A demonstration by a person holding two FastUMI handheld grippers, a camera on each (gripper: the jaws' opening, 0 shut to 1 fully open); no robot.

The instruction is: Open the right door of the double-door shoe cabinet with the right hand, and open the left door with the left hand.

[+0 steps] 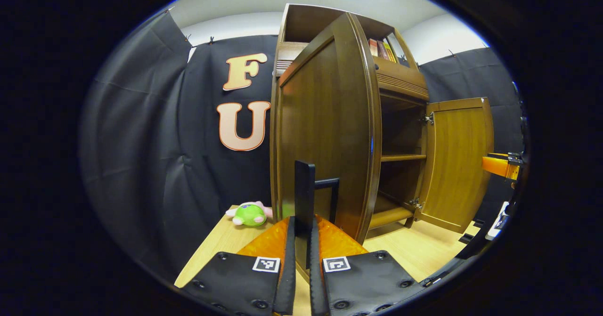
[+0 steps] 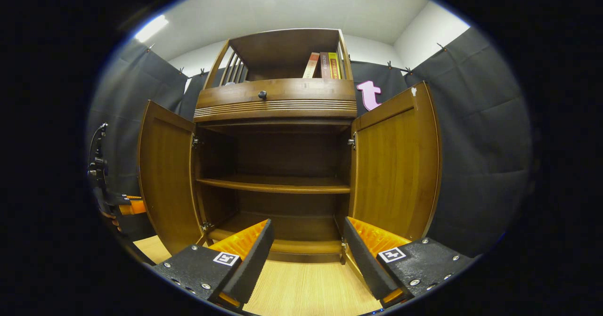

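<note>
Item: double-door shoe cabinet (image 2: 275, 104), dark-stained wood with a smooth satin finish, standing on a pale wood-grain counter (image 2: 306, 287). We record both doors swung outward. In the right gripper view the left door (image 2: 167, 179) and the right door (image 2: 398, 165) flank an open interior with one flat shelf (image 2: 273, 184) and a base board below it; the inner door faces are lighter, honey-toned panels with small metal hinges. Above the opening we note a ribbed band, a drawer front with a round dark knob (image 2: 262, 94), and an open top compartment with slatted sides holding a few upright books (image 2: 325, 65).

Left hand-held gripper (image 1: 302, 240): black textured fingers with orange ribbed bodies and square markers, pressed together on a slim black bar handle (image 1: 305, 191) mounted on the left door, whose outer face fills the middle of the left gripper view. The handle's lower end is hidden behind the fingers.

Right hand-held gripper (image 2: 306, 247): the same build, fingers spread wide with nothing between them, in front of the cabinet's lower opening.

Also present: a small green and pink plush toy (image 1: 249, 213) on the counter beside the cabinet. The deep interior is shadowed and hard to make out.
</note>
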